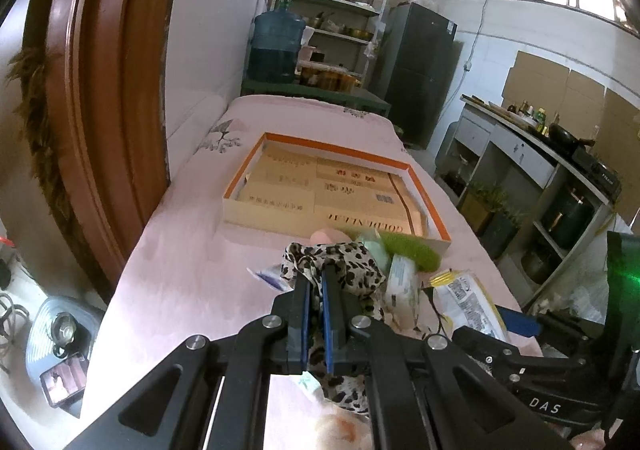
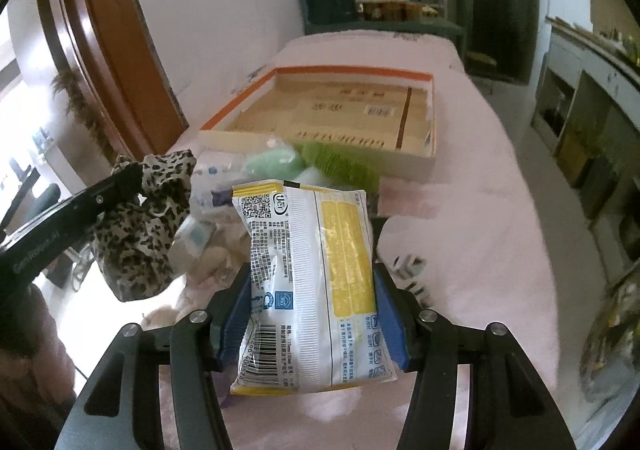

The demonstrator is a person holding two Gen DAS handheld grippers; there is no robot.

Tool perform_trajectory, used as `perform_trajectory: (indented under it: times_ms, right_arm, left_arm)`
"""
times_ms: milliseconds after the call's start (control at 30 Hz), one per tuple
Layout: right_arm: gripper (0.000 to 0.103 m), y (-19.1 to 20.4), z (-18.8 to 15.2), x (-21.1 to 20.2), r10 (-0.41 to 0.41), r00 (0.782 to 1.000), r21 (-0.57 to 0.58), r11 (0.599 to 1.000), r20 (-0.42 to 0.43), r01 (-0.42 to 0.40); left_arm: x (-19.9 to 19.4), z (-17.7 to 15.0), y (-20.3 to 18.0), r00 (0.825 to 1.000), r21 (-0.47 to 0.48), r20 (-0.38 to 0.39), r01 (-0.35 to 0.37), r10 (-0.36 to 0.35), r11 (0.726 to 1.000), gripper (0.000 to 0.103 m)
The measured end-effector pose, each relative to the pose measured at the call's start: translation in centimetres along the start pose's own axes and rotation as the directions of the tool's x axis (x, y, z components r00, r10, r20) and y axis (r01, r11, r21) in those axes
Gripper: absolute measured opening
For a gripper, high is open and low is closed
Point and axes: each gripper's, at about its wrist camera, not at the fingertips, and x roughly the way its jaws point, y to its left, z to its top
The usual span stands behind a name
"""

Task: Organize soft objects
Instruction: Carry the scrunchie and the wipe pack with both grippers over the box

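My left gripper (image 1: 316, 274) is shut on a leopard-print cloth (image 1: 352, 262), which hangs bunched from its blue pads above the pink-covered table (image 1: 180, 250). In the right wrist view the same cloth (image 2: 140, 246) dangles at the left from the left gripper (image 2: 136, 177). My right gripper (image 2: 312, 274) is shut on a white and yellow soft pack (image 2: 304, 250), its pads pressing both long sides, lifted off the table. Behind them lies a pile: a green fuzzy item (image 2: 340, 165), a pale green pouch (image 2: 272, 163) and white packs (image 1: 404, 278).
A shallow orange-rimmed cardboard box (image 1: 336, 147) lies on the table just beyond the pile. A brown wooden door frame (image 1: 100, 89) stands at the left. A blue water jug (image 1: 276, 45), shelves and a dark fridge (image 1: 420, 69) are past the table's far end, with a counter (image 1: 540, 153) on the right.
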Motion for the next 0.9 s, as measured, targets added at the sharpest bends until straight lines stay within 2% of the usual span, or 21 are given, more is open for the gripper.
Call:
perform_trajectory:
  times_ms: [133,333,467,667,900]
  right_arm:
    - [0.059,-0.2,0.9,-0.5,-0.012,1.000,-0.020,1.000,0.019,0.013]
    - [0.059,-0.2,2.1,-1.5,-0.019,0.998,-0.044,0.999,0.053,0.022]
    - [0.059,-0.3,3.0,-2.1,-0.035,0.996,-0.060,0.997,0.079,0.039]
    - [0.059,-1.1,5.0,-2.6,-0.044,0.993,-0.072,0.996,0.110,0.052]
    - [0.059,-2.5,8.4,-1.8,-0.049,0.989,-0.074,0.996,0.138,0.059]
  left_arm:
    - [-0.5,1.2,0.0,1.000,0.012,0.018,0.009,-0.009,1.000,0.005]
    - [-1.3,3.8,1.0,0.996,-0.012,0.030,0.081,-0.081,0.997,0.005]
    - [-1.2,5.6,1.3,0.996,-0.001,0.045,0.083,-0.083,0.997,0.005]
    - [0.7,8.1,1.1,0.997,0.038,0.038,0.059,-0.060,0.998,0.005]
    - [4.0,10.5,1.6,0.998,0.043,0.014,0.068,-0.069,0.997,0.005]
